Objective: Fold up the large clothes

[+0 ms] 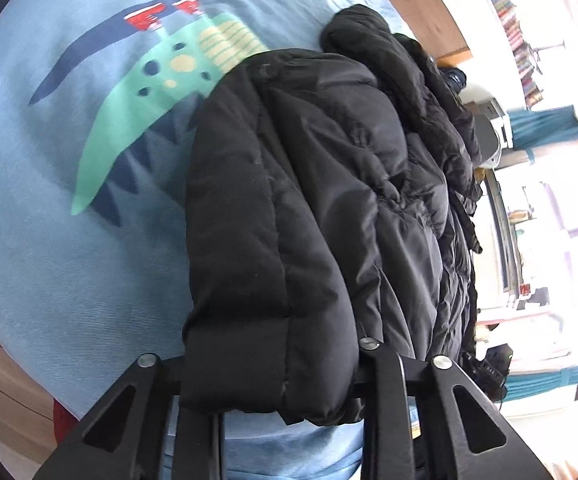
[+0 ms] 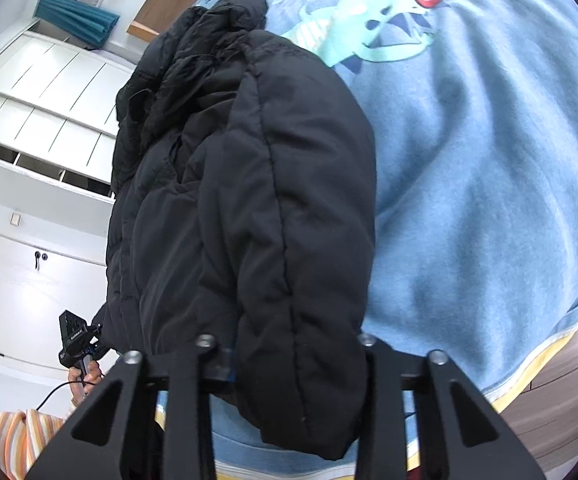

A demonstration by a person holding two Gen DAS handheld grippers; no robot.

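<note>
On blanket [image 1: 49, 280], jacket [image 1: 309, 200] lengthwise away.

Lighting: strong daylight; the window [image 1: 561, 208] beside my left view blows out white. Black jacket [image 2: 249, 200] loses detail in shadow. Fisheye bending, dark corner vignette, slight blur throughout.

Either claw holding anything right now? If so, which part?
Both are. The left claw is shut on the black puffer jacket at a padded edge nearest it; the right claw grips another padded edge of the same jacket, over the blue blanket.
</note>
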